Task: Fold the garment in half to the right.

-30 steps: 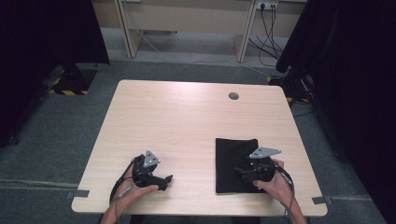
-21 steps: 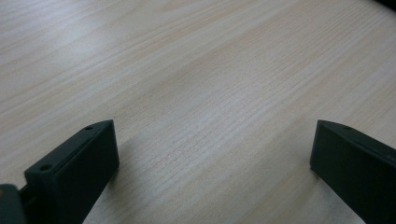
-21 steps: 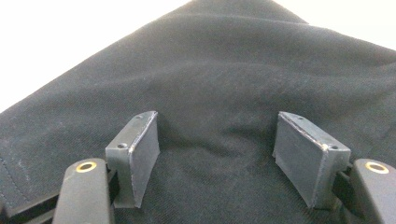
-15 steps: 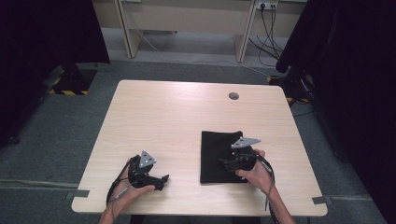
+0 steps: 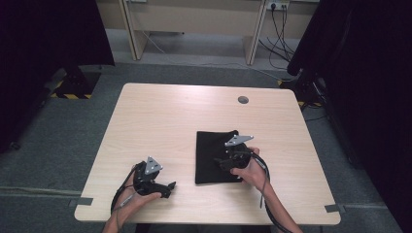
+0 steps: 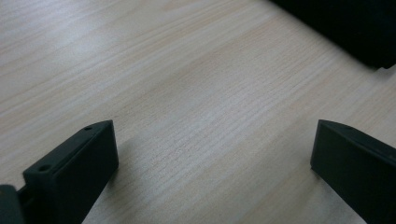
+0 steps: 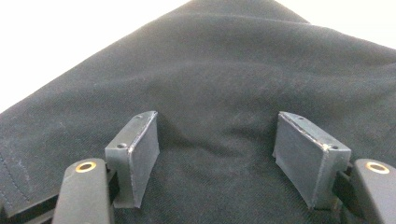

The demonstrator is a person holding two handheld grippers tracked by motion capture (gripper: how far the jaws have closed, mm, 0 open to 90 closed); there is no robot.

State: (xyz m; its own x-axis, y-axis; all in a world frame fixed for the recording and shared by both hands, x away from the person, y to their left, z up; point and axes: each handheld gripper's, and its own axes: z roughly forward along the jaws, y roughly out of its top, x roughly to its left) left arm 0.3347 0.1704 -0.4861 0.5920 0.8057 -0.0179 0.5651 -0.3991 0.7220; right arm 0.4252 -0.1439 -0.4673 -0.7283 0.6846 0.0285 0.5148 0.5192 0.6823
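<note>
Right tongs point(image 7: 215, 154) press wide on the black cloth point(image 7: 224, 84); left tongs point(image 6: 210, 168) gape wide over bare worktop point(image 6: 187, 93).

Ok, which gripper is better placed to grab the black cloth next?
Right. The right gripper sits over the black cloth, jaws open above the fabric. The left gripper rests on bare table, apart from the cloth.
</note>
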